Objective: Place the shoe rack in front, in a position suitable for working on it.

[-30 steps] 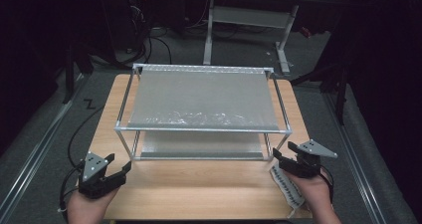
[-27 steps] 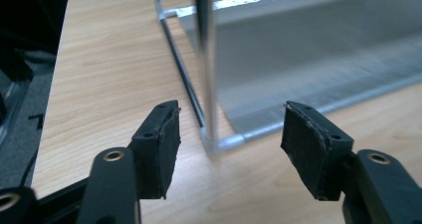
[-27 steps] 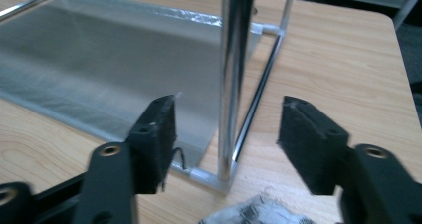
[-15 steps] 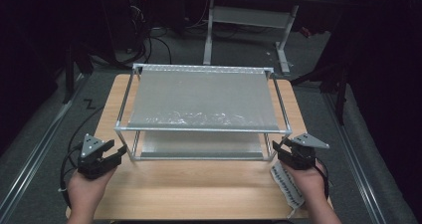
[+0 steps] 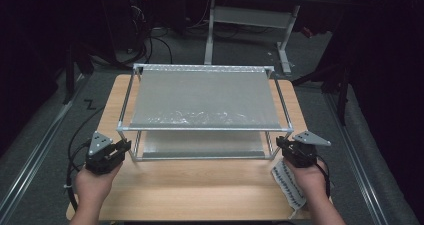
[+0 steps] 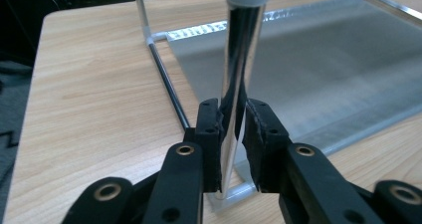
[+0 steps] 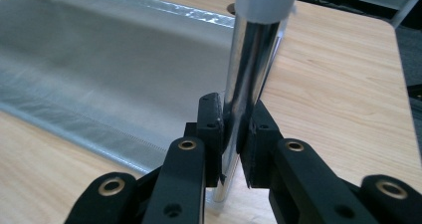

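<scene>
A two-tier metal rack (image 5: 200, 102) with silvery shelves stands on a wooden table (image 5: 200, 190). My left gripper (image 5: 126, 146) is at its front left leg, my right gripper (image 5: 279, 144) at its front right leg. In the left gripper view the left gripper (image 6: 231, 122) is shut on the upright chrome leg (image 6: 241, 59), pads pressing both sides just above its foot. The right gripper view has the right gripper (image 7: 234, 119) shut on the other chrome leg (image 7: 251, 69) the same way. The lower shelf (image 6: 323, 64) lies beyond the jaws.
A white patterned strip (image 5: 290, 185) lies under the right hand near the table's front right corner. Cables (image 5: 80, 135) trail off the left edge to the floor. A desk frame (image 5: 250, 15) stands behind the table. Bare wood runs along the front.
Both hands have moved forward and inward from the table's front corners. Each gripper has come up to a front leg of the rack and now has its jaws on it.
</scene>
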Motion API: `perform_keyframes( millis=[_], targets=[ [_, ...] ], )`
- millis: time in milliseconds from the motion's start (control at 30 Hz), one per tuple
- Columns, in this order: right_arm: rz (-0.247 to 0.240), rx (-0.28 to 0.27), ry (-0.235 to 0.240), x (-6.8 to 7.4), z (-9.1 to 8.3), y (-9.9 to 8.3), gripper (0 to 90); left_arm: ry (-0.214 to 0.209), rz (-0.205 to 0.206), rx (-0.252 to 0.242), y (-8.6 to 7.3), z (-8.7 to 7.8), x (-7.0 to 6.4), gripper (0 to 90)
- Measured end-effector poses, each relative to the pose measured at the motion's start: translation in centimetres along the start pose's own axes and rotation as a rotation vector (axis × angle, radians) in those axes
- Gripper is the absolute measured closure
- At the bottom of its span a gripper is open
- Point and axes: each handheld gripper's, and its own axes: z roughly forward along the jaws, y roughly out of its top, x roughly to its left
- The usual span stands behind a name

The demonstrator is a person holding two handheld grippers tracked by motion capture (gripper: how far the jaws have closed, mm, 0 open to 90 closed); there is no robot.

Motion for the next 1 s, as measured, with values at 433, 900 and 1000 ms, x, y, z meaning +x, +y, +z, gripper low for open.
perform_keyframes(
  millis=[433,900,1000],
  targets=[
    [0.070,0.020,-0.102,-5.1,1.5,0.9,80.0,-0.143,0.121,-0.036,-1.6,-1.9,-6.5,80.0],
    [0.167,0.017,-0.165,-9.6,-0.8,-0.7,48.5,-0.229,0.204,-0.050,-0.8,-0.7,-11.6,74.1],
    [0.150,0.019,-0.169,-8.9,-1.8,-1.5,44.2,-0.218,0.189,-0.044,-0.9,-0.9,-11.4,65.7]
  ],
)
